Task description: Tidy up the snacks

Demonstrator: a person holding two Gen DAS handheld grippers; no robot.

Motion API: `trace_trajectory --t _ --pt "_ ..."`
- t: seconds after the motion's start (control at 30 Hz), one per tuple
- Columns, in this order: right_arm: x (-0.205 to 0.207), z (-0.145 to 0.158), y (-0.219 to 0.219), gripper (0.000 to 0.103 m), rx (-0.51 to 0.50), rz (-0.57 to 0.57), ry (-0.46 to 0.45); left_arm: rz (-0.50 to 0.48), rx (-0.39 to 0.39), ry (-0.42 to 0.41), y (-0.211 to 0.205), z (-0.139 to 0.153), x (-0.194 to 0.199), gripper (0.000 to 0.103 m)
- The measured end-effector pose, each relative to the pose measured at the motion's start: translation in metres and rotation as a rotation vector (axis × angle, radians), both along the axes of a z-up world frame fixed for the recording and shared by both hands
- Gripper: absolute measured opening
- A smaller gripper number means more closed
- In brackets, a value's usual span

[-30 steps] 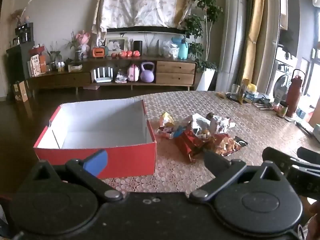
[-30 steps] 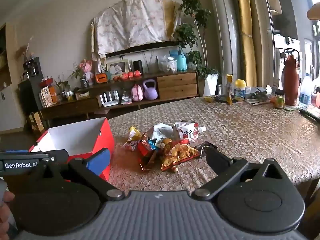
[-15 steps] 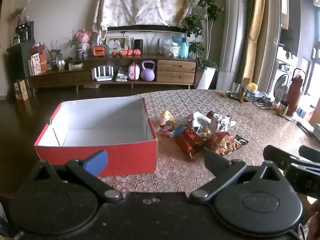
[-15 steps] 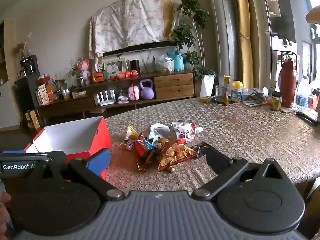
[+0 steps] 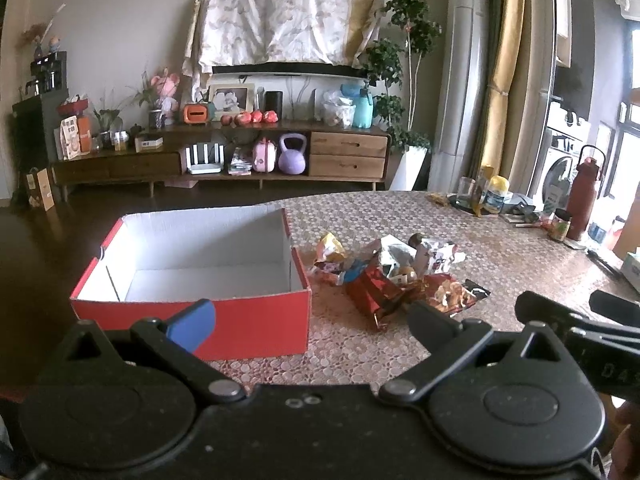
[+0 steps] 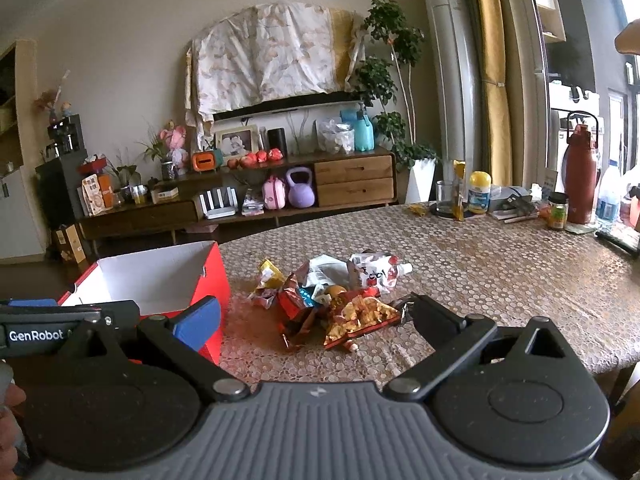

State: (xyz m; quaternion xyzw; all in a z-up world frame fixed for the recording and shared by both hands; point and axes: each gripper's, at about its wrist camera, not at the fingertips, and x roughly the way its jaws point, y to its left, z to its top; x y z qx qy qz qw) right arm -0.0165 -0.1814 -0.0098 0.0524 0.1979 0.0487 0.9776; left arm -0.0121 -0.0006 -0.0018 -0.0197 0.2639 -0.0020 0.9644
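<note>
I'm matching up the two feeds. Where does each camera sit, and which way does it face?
Left wrist: on the left gripper, facing the red box; the right gripper shows at the edge.
Right wrist: on the right gripper, facing the snack pile; a hand shows.
Both share box, snacks and table.

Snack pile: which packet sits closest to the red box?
The small yellow packet, at the pile's box-side edge; the white spouted pouch lies at the far side.

You see: red cardboard box, matt, white inside. Snack packets, glossy crinkled foil and plastic. Tablecloth, smooth with a sheen. Sideboard, wood. Your grippers' bodies, matt black plastic.
</note>
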Motion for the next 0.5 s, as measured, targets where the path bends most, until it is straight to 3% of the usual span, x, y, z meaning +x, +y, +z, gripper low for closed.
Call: trace_trajectory --t 0.5 --pt "-0.0031 -0.0001 -0.0002 0.103 0.034 0.008 0.005 -0.008 -0.003 -0.009 -0.0025 0.0026 -0.0025 0.103"
